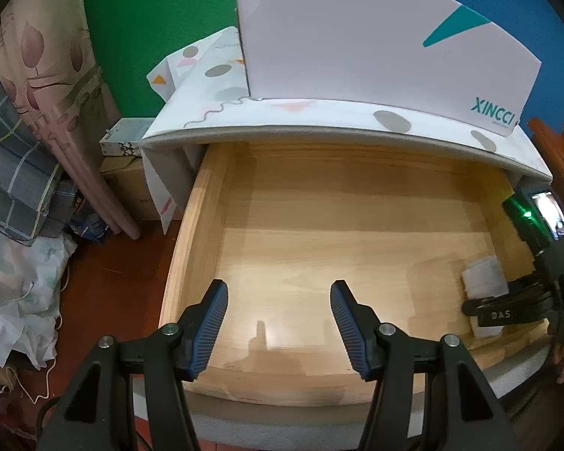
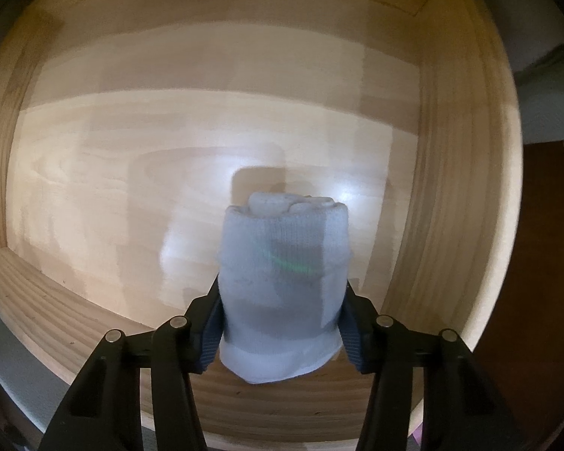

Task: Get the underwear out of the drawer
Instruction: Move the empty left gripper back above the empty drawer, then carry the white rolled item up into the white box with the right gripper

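Now my right gripper (image 2: 280, 325) pinches the rolled pale underwear (image 2: 284, 282) at six o'clock of its view, inside the wooden drawer (image 1: 191, 225), while my left gripper (image 1: 278, 323) hangs apart, holding nothing, over the drawer's front.

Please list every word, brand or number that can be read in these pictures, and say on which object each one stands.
"XINCCI": teal letters on the white box on top of the cabinet; the small line under it is too small to read.
"DAS": pale letters on the right gripper; more may be hidden.
The small box by the green wall carries print, too small to read.
Right wrist view: no text.
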`<state>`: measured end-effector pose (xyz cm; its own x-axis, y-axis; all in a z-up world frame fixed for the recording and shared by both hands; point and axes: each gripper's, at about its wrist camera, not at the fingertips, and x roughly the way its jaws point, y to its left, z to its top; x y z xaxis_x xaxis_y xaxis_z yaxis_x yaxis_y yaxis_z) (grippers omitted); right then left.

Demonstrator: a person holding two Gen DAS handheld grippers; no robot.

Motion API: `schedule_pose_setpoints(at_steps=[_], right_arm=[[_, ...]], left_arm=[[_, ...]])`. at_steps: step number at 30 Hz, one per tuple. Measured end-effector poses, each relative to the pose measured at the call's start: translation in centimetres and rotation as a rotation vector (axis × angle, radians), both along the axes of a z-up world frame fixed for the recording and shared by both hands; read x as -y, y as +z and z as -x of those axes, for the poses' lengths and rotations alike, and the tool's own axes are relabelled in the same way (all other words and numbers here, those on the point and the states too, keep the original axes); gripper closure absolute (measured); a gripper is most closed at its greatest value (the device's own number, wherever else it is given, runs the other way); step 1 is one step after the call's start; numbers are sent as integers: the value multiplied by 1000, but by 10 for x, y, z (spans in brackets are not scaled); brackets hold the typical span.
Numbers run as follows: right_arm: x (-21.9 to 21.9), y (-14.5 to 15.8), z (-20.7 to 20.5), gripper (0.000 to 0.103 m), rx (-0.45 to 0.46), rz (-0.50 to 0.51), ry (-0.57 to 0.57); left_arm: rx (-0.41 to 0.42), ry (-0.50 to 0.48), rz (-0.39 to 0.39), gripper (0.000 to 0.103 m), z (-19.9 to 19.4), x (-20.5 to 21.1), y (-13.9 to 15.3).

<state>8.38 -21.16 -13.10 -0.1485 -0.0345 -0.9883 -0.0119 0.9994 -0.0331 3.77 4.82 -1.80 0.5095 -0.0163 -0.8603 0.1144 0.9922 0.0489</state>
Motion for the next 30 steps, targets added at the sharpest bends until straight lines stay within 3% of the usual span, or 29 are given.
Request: schedule_pose_setpoints(at_steps=[11, 20, 25, 30], right_arm=[[11, 19, -8, 56, 107, -19, -54], [17, 62, -19, 56, 272, -53, -88], [17, 83, -23, 56, 309, -89, -90], [19, 108, 1, 56, 357, -114, -88]], left_arm=[[-22, 34, 34, 45, -4, -8, -4], [-33, 51, 37, 45, -6, -12, -6], [-37, 54, 36, 45, -5, -14, -7], [-38, 56, 36, 45, -6, -15, -7]])
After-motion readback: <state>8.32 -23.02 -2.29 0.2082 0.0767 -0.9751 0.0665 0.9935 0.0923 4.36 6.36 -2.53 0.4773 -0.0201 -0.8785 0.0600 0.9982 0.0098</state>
